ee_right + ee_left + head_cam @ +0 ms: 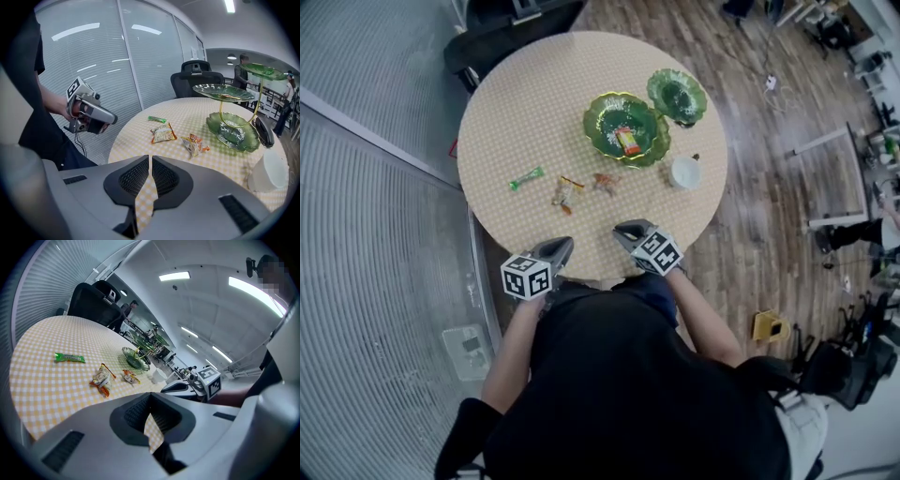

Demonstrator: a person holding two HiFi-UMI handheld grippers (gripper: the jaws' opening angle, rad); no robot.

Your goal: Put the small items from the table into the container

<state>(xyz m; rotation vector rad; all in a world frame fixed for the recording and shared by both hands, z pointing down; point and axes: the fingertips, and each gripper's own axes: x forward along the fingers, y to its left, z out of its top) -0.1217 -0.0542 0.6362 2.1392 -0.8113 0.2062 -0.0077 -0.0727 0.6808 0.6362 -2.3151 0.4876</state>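
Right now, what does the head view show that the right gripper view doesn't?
Only the head view: an orange packet already lying in the green dish. Only the right gripper view: a look between the jaws of the right gripper, shut and empty. Both: the green wrapper, the larger snack packet, the smaller snack packet, the white cup and the left gripper.

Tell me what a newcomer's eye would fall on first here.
The glossy green tiered dish at the far side of the round checked table, with an orange packet in one bowl. Then three snack packets lying loose mid-table, and the left gripper and right gripper, both shut and empty, at the near edge.
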